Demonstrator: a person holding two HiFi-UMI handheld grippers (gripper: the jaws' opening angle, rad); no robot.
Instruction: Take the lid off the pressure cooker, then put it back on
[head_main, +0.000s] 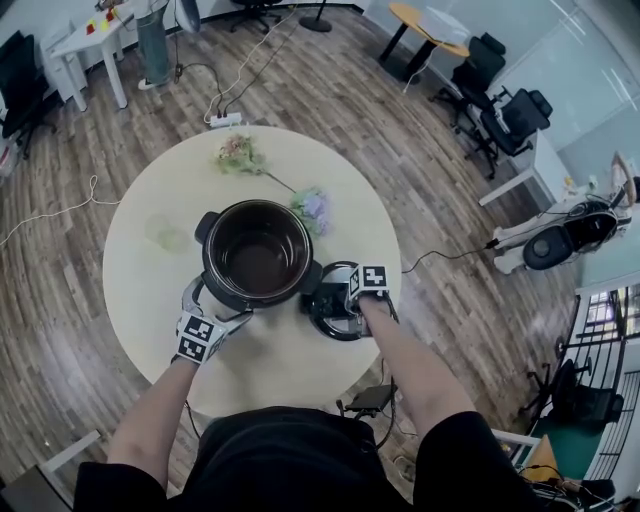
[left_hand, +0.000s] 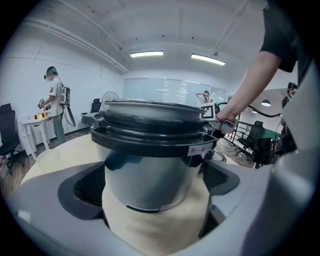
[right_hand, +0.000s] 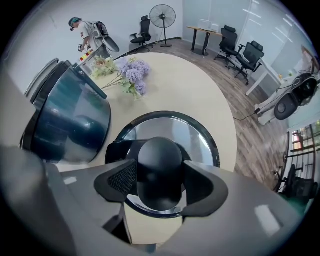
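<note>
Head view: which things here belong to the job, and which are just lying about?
Job: pot, lid, right gripper shut on the lid's knob, left gripper open at the pot.
Lying about: flowers on the table, office chairs beyond.

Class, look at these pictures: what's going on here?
A person works with a gripper in each hand at a round table. The pressure cooker stands open; its lid lies on the table beside it. The right gripper is shut on the lid's knob. The left gripper has its jaws either side of the cooker's body; contact is unclear.
</note>
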